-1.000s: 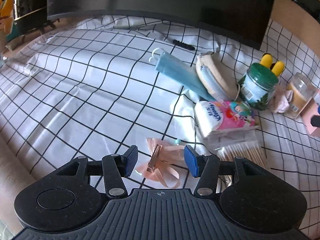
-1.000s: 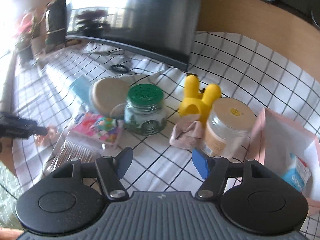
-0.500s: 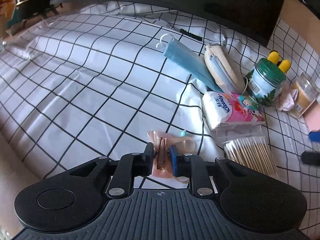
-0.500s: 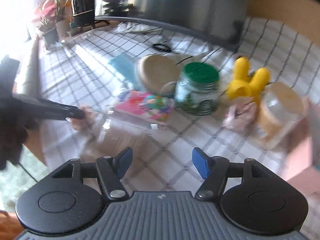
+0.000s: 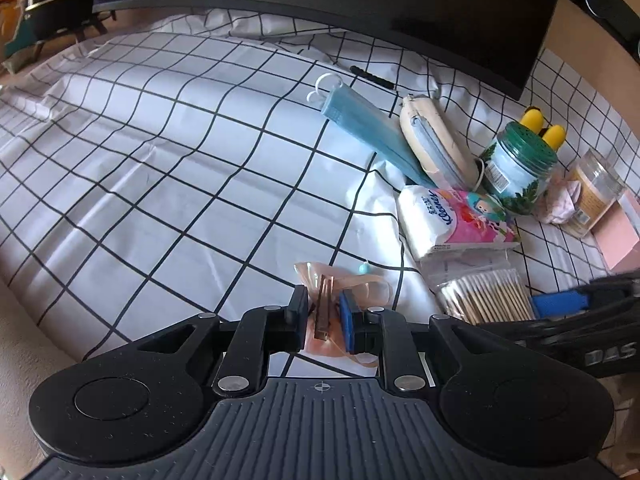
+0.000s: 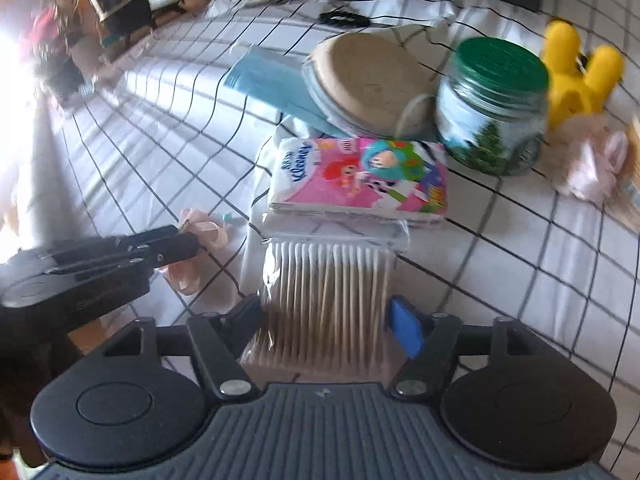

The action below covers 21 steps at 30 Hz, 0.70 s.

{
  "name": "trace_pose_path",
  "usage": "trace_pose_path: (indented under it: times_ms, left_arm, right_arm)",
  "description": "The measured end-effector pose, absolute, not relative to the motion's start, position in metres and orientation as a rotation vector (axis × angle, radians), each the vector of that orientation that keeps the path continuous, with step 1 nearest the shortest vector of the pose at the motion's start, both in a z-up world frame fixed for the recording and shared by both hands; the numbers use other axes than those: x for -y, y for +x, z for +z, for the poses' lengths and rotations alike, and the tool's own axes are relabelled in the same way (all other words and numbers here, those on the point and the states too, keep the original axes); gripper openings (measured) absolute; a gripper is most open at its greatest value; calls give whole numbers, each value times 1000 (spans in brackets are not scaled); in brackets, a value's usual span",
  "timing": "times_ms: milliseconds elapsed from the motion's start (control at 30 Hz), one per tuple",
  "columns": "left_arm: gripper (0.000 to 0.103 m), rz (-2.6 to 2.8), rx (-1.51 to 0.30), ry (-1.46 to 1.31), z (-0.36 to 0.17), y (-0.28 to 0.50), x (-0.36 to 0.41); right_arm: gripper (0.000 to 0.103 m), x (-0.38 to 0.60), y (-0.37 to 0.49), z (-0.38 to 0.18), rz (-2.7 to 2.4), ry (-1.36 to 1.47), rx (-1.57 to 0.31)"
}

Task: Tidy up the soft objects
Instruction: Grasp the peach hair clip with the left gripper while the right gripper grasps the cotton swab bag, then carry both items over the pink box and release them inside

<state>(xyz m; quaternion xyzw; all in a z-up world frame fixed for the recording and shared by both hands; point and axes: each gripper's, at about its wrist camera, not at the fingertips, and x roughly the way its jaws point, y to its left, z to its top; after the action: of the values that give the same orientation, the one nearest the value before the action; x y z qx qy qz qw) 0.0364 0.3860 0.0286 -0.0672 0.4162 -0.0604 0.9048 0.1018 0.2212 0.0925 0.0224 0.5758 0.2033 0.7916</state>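
My left gripper (image 5: 324, 314) is shut on a pink ribbon bow with a metal clip (image 5: 320, 280), low on the checked cloth (image 5: 160, 160). In the right wrist view the same left gripper (image 6: 188, 240) pinches the bow (image 6: 204, 232). My right gripper (image 6: 328, 316) points down over a clear pack of cotton swabs (image 6: 328, 276). Its jaws are opening, and the pack lies between the pads without being pressed. Behind the swabs lies a pink tissue pack (image 6: 360, 176). The right gripper (image 5: 568, 308) enters the left wrist view beside the swabs (image 5: 488, 296).
Behind the tissue pack (image 5: 452, 220) lie a blue face mask (image 5: 368, 128) and a beige pouch (image 5: 436, 140). A green-lidded jar (image 5: 516, 168), yellow toy (image 5: 548, 128), pink cloth (image 5: 560, 204), clear jar (image 5: 592, 196) and pink box (image 5: 616, 232) crowd the right. A dark monitor (image 5: 360, 0) spans the back.
The left gripper closed on the pink bow and stayed put. The right gripper swung left and down from the jars to the cotton swab pack, and its jaws widened.
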Motion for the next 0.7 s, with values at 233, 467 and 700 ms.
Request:
trace_pose_path:
  times_ms: [233, 467, 700]
  left_arm:
    - [15, -133, -864, -87, 30, 37, -382]
    - [13, -238, -852, -21, 45, 25, -355]
    - [13, -526, -892, 39, 74, 16, -272]
  right_arm:
    - [71, -226, 99, 98, 498, -79, -1185]
    - [67, -151, 92, 131, 457, -65, -1138]
    - [67, -50, 63, 153, 320, -47, -1127]
